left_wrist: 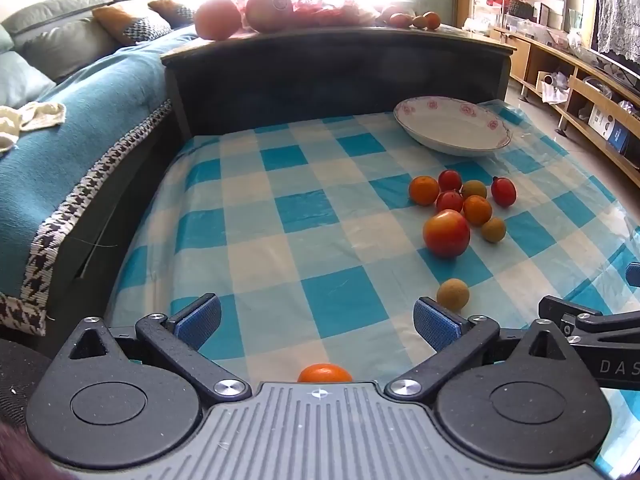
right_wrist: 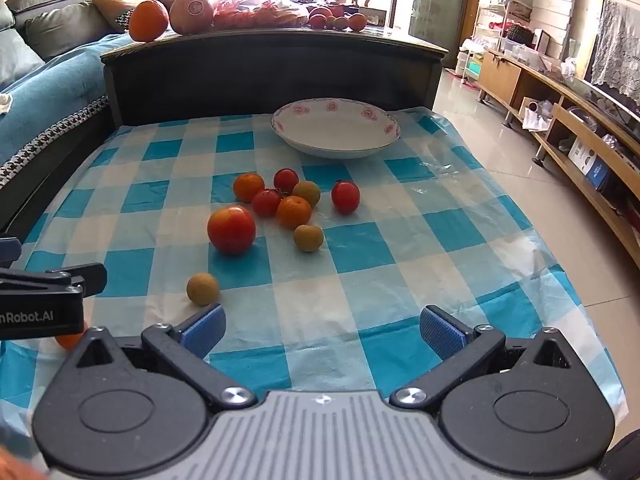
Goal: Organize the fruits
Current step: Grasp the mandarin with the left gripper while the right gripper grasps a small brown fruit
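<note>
A cluster of fruit lies on the blue-checked cloth (right_wrist: 380, 296): a large tomato (right_wrist: 231, 229) (left_wrist: 447, 233), small red tomatoes (right_wrist: 345, 197), small oranges (right_wrist: 294, 211) and brownish longans (right_wrist: 308, 237). One longan (right_wrist: 203, 289) (left_wrist: 452, 295) sits apart, nearer the grippers. An empty white floral plate (right_wrist: 335, 130) (left_wrist: 452, 128) stands behind the cluster. My left gripper (left_wrist: 318, 324) is open, with an orange (left_wrist: 324, 373) on the cloth close under its body. My right gripper (right_wrist: 322, 330) is open and empty, to the right of the lone longan.
A dark cabinet (right_wrist: 272, 72) with big oranges (right_wrist: 148, 21) on top borders the far edge. A sofa with a blue blanket (left_wrist: 60, 168) is at the left. Tiled floor and a low wooden shelf (right_wrist: 580, 128) are at the right.
</note>
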Demonstrator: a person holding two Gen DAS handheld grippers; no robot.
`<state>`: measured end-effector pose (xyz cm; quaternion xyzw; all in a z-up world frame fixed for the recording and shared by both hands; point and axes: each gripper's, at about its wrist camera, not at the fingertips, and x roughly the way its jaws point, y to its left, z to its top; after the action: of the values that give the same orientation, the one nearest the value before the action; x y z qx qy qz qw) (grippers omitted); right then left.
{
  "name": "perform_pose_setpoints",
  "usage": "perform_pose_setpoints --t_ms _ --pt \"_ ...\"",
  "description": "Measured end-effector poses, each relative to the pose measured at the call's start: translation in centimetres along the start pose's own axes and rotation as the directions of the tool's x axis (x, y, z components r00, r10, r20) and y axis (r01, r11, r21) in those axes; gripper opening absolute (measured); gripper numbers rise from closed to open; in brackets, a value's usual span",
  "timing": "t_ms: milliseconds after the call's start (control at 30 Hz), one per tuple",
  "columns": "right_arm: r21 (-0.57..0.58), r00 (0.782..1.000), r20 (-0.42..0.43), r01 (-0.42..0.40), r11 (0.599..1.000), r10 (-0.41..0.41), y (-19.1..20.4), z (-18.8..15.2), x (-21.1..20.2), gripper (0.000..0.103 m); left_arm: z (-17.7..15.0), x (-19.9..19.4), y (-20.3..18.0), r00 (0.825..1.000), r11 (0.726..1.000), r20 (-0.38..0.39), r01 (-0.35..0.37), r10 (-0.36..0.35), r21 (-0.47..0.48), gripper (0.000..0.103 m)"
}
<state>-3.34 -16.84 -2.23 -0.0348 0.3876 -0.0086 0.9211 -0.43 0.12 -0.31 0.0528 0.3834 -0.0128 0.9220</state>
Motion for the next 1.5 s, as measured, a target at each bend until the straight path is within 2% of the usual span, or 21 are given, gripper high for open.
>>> perform_pose_setpoints --t_ms 400,633,733,1000,1233,1367,1500 --pt "-0.033 0.999 -0.017 -0.042 0.999 0.042 1.4 0.1 0.2 0.103 -1.1 0.0 1.2 0.999 1.000 -0.042 0.002 -0.001 0.026 0.103" --pt "-0.064 0.998 -0.023 -0.062 0.996 0.061 2.2 0.5 0.6 0.102 -1.7 0.3 0.8 0.997 0.997 -0.064 0.040 -0.036 0.065 0.101" --pt "-0.092 0.997 -0.028 -0.071 0.993 0.069 2.6 0.6 0.8 0.098 -1.9 0.6 0.8 0.994 0.996 -0.084 0.069 -0.064 0.061 0.096" --pt "-0.104 0.992 -0.046 -0.118 0.988 0.114 2.4 1.0 1.6 0.077 -2.4 2.0 1.3 0.981 0.991 -0.143 0.131 -0.129 0.009 0.076" --pt "-0.133 0.985 -0.040 -0.174 0.976 0.170 2.8 1.4 2.3 0.072 -2.4 2.7 1.0 0.974 0.988 -0.165 0.157 -0.153 0.007 0.067" --pt "-0.159 0.978 -0.047 -0.209 0.965 0.204 3.1 1.3 2.7 0.068 -2.4 2.6 0.7 0.971 0.983 -0.165 0.181 -0.176 0.020 0.055" --pt "-0.170 0.969 -0.046 -0.248 0.954 0.244 3.1 1.3 2.9 0.065 -2.2 2.7 0.8 0.966 0.978 -0.160 0.207 -0.203 0.005 0.048"
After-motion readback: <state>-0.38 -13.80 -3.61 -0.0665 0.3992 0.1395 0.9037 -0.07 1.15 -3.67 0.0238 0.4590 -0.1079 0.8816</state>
